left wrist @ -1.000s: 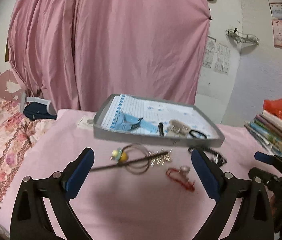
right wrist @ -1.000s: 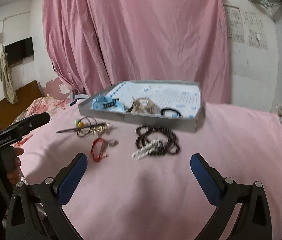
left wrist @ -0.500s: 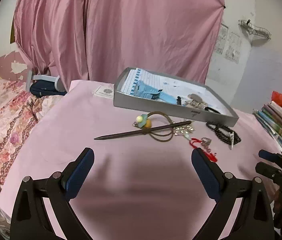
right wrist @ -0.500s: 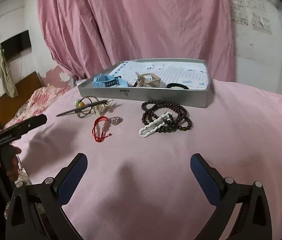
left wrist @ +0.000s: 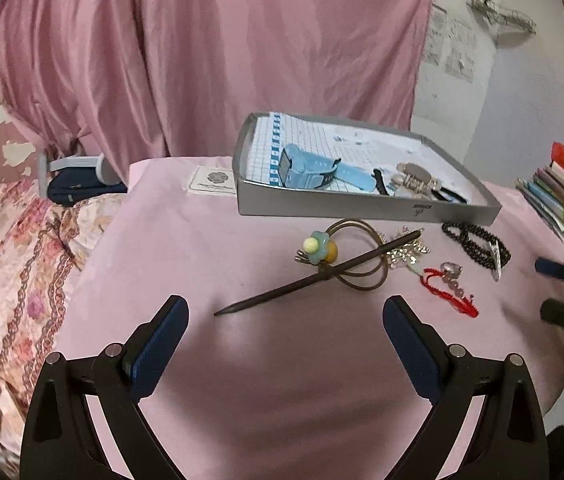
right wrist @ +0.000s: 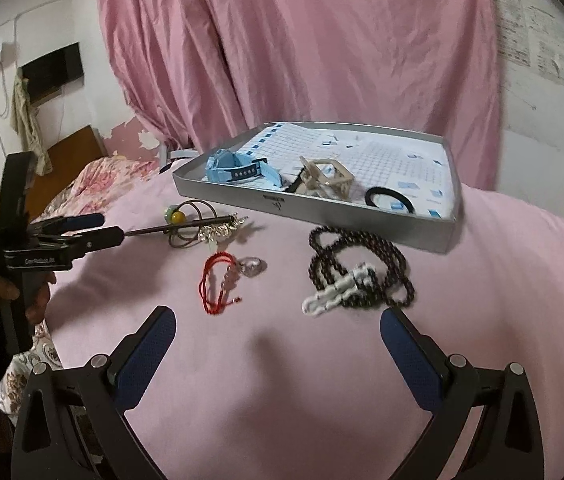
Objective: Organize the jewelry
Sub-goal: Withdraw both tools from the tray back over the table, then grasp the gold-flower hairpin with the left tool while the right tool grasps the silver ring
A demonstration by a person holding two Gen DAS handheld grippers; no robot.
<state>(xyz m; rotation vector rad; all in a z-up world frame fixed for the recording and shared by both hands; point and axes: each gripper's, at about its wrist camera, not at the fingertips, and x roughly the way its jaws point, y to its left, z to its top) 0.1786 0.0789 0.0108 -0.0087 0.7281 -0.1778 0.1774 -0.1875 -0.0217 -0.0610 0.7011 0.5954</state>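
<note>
Loose jewelry spread on the pink surface (right wrist: 502,280) in front of the grey tray (right wrist: 362,216): dark hair stick (left wrist: 318,276) lying across a brown hair tie with a flower charm (left wrist: 318,246), red cord bracelet (right wrist: 217,284) nearby, black bead necklace (right wrist: 362,264) with a white clip (right wrist: 338,290) resting on it. Inside the tray, a blue watch (right wrist: 237,168), a beige clip (right wrist: 324,178) and a black hair band (right wrist: 390,200). Left claw (left wrist: 286,344) spread wide, empty, above the surface short of the stick's tip. Right claw (right wrist: 277,344) likewise spread, empty, short of bracelet and necklace.
</note>
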